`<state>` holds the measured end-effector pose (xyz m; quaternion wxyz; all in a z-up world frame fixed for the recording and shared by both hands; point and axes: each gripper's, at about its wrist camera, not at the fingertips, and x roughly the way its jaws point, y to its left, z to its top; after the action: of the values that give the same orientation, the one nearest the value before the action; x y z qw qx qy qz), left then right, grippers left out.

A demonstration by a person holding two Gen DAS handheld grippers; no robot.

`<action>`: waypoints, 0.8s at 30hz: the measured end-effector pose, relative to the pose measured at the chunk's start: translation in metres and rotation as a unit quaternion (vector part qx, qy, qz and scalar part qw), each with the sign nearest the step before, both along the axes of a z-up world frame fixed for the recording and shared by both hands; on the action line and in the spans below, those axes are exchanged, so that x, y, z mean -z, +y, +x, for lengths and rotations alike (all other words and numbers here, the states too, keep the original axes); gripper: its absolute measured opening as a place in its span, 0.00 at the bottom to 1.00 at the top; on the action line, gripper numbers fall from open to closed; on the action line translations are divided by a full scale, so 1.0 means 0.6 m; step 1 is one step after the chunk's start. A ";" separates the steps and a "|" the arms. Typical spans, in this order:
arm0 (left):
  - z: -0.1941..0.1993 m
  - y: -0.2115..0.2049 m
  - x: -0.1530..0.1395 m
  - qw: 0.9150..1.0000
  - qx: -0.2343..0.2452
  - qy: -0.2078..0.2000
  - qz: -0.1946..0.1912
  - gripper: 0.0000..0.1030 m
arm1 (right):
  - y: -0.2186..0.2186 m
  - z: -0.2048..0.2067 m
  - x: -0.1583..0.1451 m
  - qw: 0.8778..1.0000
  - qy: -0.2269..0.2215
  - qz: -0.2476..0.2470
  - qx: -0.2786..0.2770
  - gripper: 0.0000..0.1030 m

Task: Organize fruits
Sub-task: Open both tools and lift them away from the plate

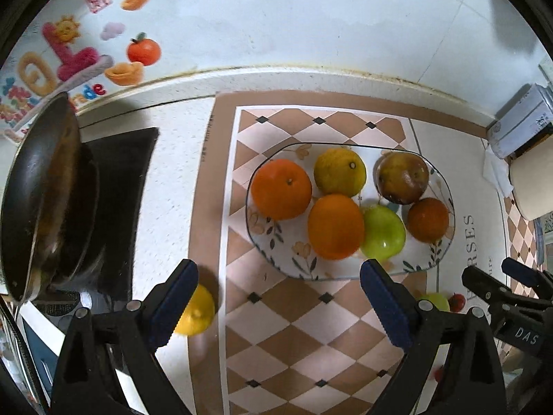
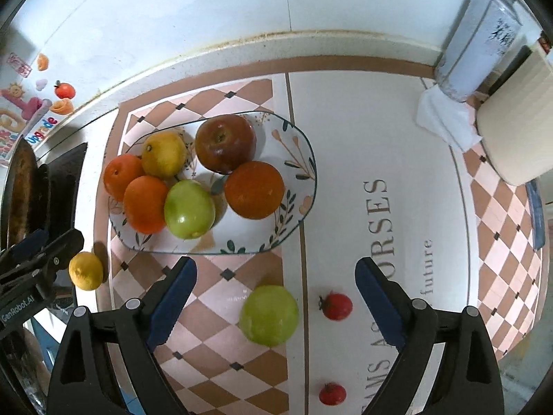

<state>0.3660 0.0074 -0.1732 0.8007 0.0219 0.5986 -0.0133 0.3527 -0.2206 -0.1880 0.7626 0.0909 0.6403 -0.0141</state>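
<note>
As seen from the left wrist, six fruits are already gathered on the floral plate, which sits at about one o'clock from the left gripper. Its jaws are spread wide and nothing is held between them. A yellow lemon is left off the plate at nine o'clock, partly hidden behind the left finger.

From the right wrist, the right gripper is likewise spread wide and empty. A green apple lies loose on the mat between its fingers, untouched. Two small red fruits remain at three and five o'clock from that apple. The task is judged roughly two-thirds done, with four pieces left.
</note>
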 end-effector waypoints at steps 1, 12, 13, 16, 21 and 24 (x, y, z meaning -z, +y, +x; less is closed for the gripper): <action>-0.010 0.001 -0.008 1.000 -0.001 -0.006 0.001 0.93 | 0.001 -0.006 -0.007 1.000 -0.004 -0.002 -0.001 0.92; -0.106 0.004 -0.096 0.998 -0.001 -0.069 0.004 0.93 | 0.019 -0.093 -0.117 0.997 -0.069 -0.021 -0.016 0.92; -0.113 0.005 -0.105 0.997 -0.001 -0.075 0.004 0.93 | 0.021 -0.102 -0.129 0.997 -0.075 -0.022 -0.018 0.92; -0.134 0.006 -0.127 0.996 0.001 -0.087 0.003 0.93 | 0.027 -0.126 -0.157 0.995 -0.093 -0.028 -0.024 0.92; -0.169 0.005 -0.164 0.995 0.005 -0.103 -0.004 0.93 | 0.033 -0.163 -0.200 0.992 -0.116 -0.026 -0.029 0.92; -0.189 0.005 -0.185 0.994 0.003 -0.112 -0.010 0.93 | 0.034 -0.184 -0.227 0.991 -0.131 -0.023 -0.029 0.92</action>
<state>0.2526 0.0104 -0.0624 0.8630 0.0171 0.5045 -0.0190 0.2421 -0.2004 -0.0519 0.8418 0.0559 0.5368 0.0047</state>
